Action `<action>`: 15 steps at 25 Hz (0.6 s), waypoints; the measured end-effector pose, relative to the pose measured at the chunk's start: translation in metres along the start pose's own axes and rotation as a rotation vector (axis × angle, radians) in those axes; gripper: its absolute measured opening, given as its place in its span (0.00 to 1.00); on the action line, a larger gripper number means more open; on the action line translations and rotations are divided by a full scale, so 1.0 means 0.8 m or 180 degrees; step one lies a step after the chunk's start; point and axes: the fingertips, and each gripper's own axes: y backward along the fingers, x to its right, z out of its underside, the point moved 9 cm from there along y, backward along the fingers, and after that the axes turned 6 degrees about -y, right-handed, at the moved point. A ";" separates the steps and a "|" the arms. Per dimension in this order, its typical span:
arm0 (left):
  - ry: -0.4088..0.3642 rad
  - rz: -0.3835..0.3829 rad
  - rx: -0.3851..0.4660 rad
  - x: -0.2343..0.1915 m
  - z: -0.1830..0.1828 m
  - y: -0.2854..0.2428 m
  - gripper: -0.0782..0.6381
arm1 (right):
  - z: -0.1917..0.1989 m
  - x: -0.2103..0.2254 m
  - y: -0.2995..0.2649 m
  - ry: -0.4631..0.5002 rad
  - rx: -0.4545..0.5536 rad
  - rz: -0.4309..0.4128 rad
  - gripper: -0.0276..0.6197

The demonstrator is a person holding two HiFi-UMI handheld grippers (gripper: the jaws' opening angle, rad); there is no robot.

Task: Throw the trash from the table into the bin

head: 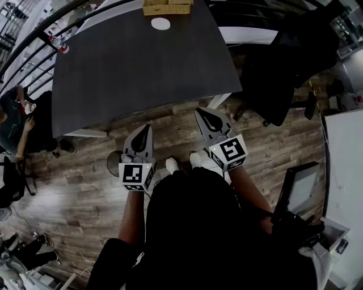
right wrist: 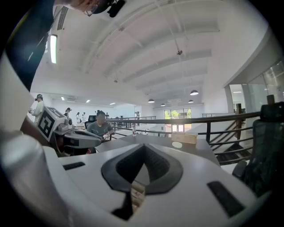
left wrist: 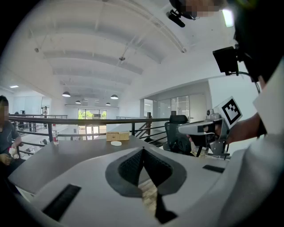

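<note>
The person stands on the wooden floor [head: 85, 187] at the near edge of a dark worktop [head: 142, 73], holding both tools out in front of the body, short of that edge and over the floor. The left tool [head: 146, 129] has its jaws closed tip to tip, with nothing between them. The right tool [head: 201, 113] is closed too and also empty. The two tools are side by side, apart from each other, and both point toward the worktop. A white round disc [head: 160, 24] lies flat near the far edge of the worktop, just in front of a low wooden box [head: 167, 7] that sits at that edge. A small bottle with a red band [head: 60, 46] stands upright at the far left corner, well apart from the disc. The near part of the worktop is well apart from all three things, so neither tool is near them. A black office chair [head: 281, 73] stands by the right edge of the worktop. Another person [head: 17, 122] sits off its left side. A dark round object [head: 113, 163] sits on the floor just left of the left tool; what it is cannot be told.
</note>
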 end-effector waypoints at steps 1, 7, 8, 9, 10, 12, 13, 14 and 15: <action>0.0002 0.0006 0.0001 -0.003 0.001 0.001 0.12 | 0.000 -0.003 -0.001 0.0002 0.0001 0.0008 0.05; -0.0062 0.0050 0.0035 -0.018 0.003 0.006 0.12 | 0.006 -0.012 -0.011 0.0000 -0.0051 0.0075 0.05; -0.0076 0.0068 0.0030 -0.021 0.005 0.007 0.12 | 0.005 -0.013 -0.013 -0.0020 -0.0032 0.0090 0.05; -0.0074 0.0088 0.0021 -0.025 0.007 0.009 0.12 | 0.002 -0.015 -0.014 -0.0043 -0.0003 0.0102 0.05; -0.0055 0.0107 0.0012 -0.029 0.010 0.011 0.12 | 0.000 -0.018 -0.016 -0.0065 0.0025 0.0111 0.05; -0.0036 0.0120 0.0024 -0.038 0.013 0.016 0.12 | -0.001 -0.024 -0.020 -0.0081 0.0056 0.0129 0.05; -0.0042 0.0121 0.0045 -0.042 0.013 0.017 0.12 | -0.002 -0.026 -0.022 -0.0078 0.0069 0.0139 0.05; -0.0043 0.0133 0.0065 -0.045 0.014 0.018 0.12 | -0.001 -0.029 -0.023 -0.0075 0.0076 0.0152 0.05; -0.0037 0.0154 0.0078 -0.048 0.016 0.019 0.12 | 0.000 -0.031 -0.023 -0.0071 0.0079 0.0166 0.05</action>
